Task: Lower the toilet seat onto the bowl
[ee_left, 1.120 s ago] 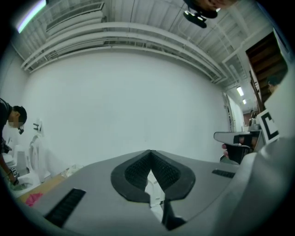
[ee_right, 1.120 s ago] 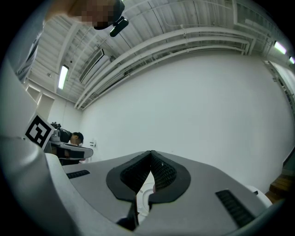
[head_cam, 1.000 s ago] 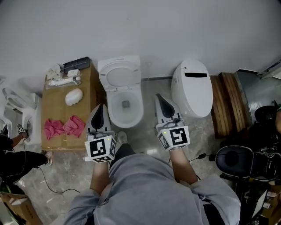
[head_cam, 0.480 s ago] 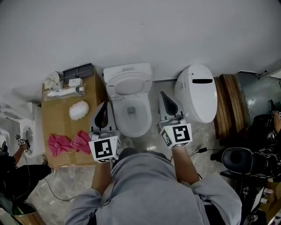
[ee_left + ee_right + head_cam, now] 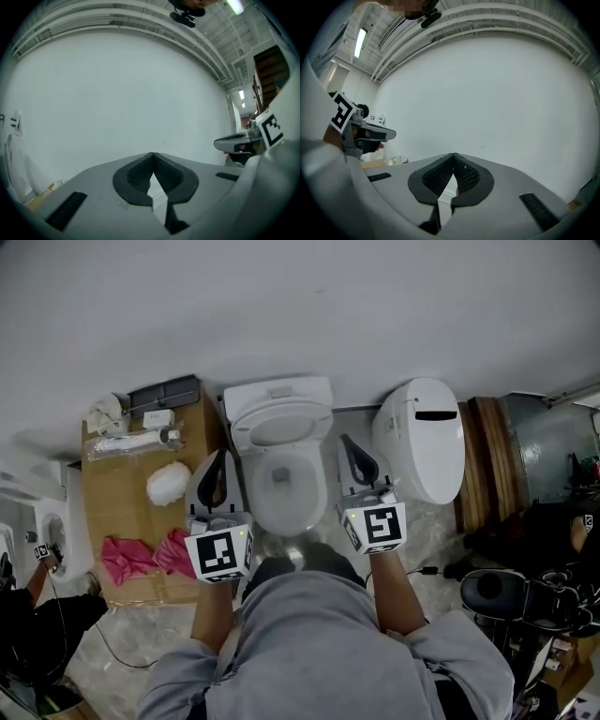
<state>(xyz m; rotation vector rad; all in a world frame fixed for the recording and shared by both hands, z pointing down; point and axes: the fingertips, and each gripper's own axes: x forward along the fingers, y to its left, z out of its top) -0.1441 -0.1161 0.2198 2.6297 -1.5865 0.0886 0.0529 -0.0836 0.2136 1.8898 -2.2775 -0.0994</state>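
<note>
**White plastic seat up, both claws shut beside the bowl**

White and glossy, the toilet seat (image 5: 278, 425) looks raised, leaning back against the cistern, with the bowl (image 5: 314, 491) uncovered below it. The person stands right at the front of the toilet. The left claw (image 5: 221, 460) is just beside the bowl's left flank and the right claw (image 5: 347, 442) just beside its right. Neither touches the seat. Each gripper view shows the ribbed pads meeting at the tips with nothing between them, and only the bare pale wall ahead.

I would expect the seat to be stiff, light and slippery, swinging freely on a hinge at the back. The place to take it is probably the upper front edge, farthest from the hinge, by nipping the rim or hooking it forward. Let go early and it would likely drop and bang, so it wants guiding all the way down.

The bowl seems to hold only a little water at the drain. A cardboard box (image 5: 112, 488) to the left carries pink cloths (image 5: 141, 554) and a white puff (image 5: 167, 482).
</note>
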